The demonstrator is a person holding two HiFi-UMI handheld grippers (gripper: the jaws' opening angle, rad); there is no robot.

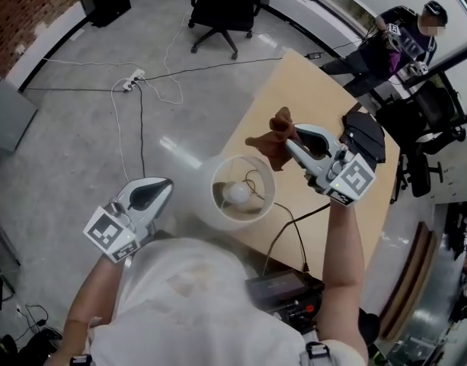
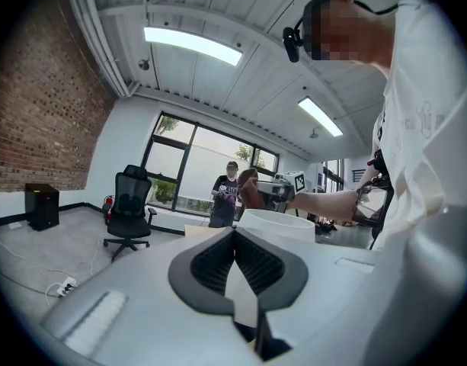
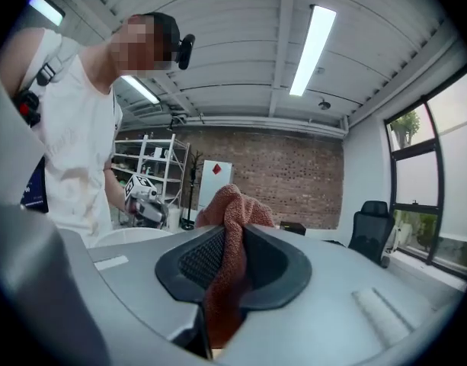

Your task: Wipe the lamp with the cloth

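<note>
The lamp stands on the wooden table, its white round shade open upward with the bulb showing inside. My right gripper is shut on a rust-brown cloth, held just above and beyond the shade's far rim. In the right gripper view the cloth bunches between the jaws of that gripper and sticks out past them. My left gripper hangs left of the lamp, off the table's edge, jaws shut with nothing in them. In the left gripper view it points level at the shade.
A black case lies on the table behind my right gripper. A black device sits at the near edge, and the lamp's cord runs to it. An office chair, a power strip and another person are farther off.
</note>
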